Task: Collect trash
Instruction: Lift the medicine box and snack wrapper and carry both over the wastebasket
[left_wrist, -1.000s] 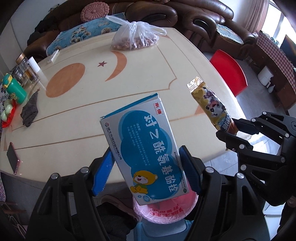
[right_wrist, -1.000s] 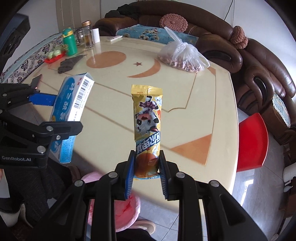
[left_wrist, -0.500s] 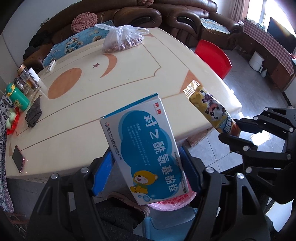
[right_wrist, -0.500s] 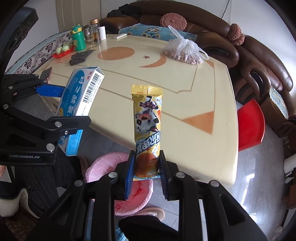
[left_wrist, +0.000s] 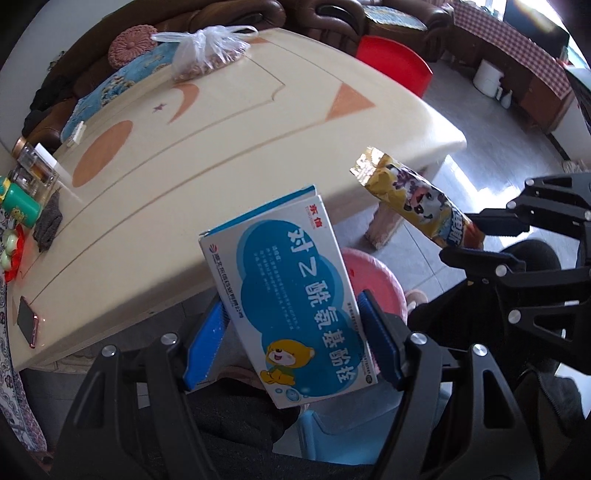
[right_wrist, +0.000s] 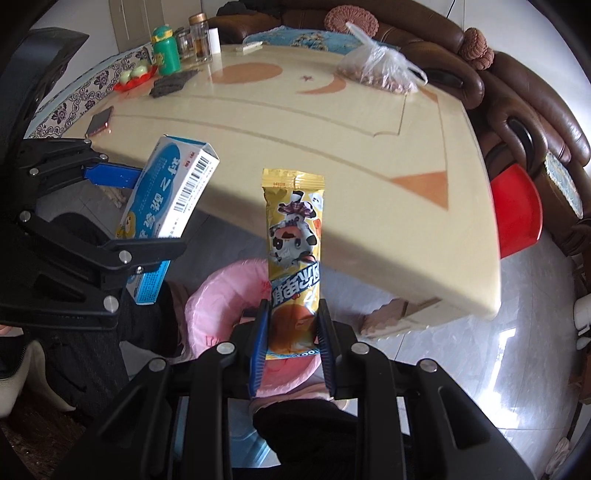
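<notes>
Your left gripper (left_wrist: 291, 339) is clamped on the blue medicine box (left_wrist: 291, 310), and your right gripper (right_wrist: 291, 339) pinches the yellow snack wrapper (right_wrist: 293, 254) by its lower end. Both are held in the air off the edge of the table (right_wrist: 332, 147) — over the pink-lined bin (right_wrist: 221, 314), it seems, though the bin is partly hidden.

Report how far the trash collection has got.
Done: both pieces are lifted off the table. In hand: the left tongs grip the blue medicine box, the right tongs grip the yellow snack wrapper, both held in the air near the pink-lined bin below. Left: dropping both in. A plastic bag of something brown, a phone and a dark cloth remain on the table.
</notes>
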